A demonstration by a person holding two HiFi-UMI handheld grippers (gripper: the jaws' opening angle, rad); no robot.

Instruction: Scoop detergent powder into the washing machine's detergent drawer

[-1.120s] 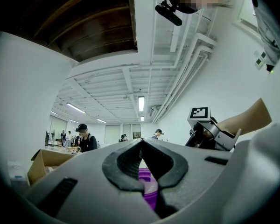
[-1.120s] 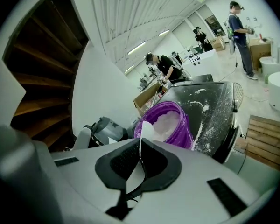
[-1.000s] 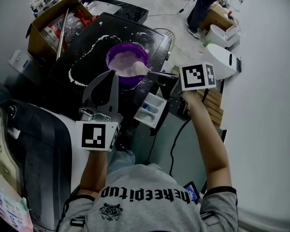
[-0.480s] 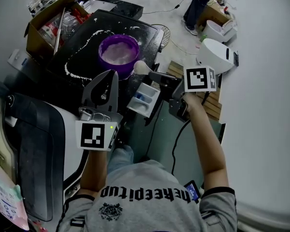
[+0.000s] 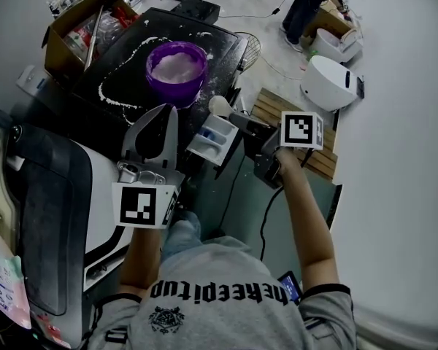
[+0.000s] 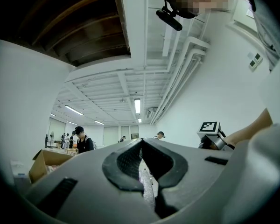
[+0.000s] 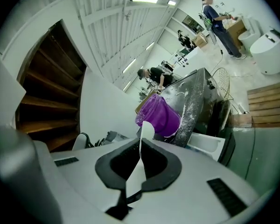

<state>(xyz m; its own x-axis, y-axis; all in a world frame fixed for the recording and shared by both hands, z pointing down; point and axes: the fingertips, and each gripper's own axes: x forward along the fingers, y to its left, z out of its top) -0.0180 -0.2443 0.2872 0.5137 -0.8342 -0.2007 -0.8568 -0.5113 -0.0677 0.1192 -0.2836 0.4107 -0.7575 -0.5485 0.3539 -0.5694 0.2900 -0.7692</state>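
**Scoop held over the far corner of the open drawer**

The white scoop (image 5: pixel 220 106) is pinched by its handle in the fingers of the right gripper (image 5: pixel 237 117). In the head view its rounded white bowl sits just past the far right corner of the detergent drawer (image 5: pixel 204 146). It lies between the drawer and the edge of the black surface (image 5: pixel 124 71). In the right gripper view the scoop (image 7: pixel 146 130) is seen edge-on. Its handle runs up through the closed fingers of the right gripper (image 7: pixel 141 143), and its bowl stands clear above their tips. Whether it carries powder cannot be told for sure.

The drawer is pulled out, white, with a blue part showing inside. In the right gripper view the drawer (image 7: pixel 206 143) lies to the right of the scoop and lower.

Beyond the scoop stands the purple bowl (image 5: pixel 177 92) on the black surface, with pale powder (image 5: pixel 175 65) in it. In the right gripper view the bowl (image 7: pixel 161 115) is right behind the scoop's tip. A trail of spilled powder (image 5: pixel 106 90) curves over the surface to the left of the bowl.

The left gripper (image 5: pixel 171 111) is held upright just left of the drawer. The left gripper view shows the fingers of the left gripper (image 6: pixel 141 141) pressed together with nothing between them.

Farther out, a cardboard box (image 5: pixel 73 28) stands at the far left of the surface. Wooden slats (image 5: pixel 270 106) lie on the floor to the right of the drawer. A person (image 5: pixel 306 6) stands at the back of the room.
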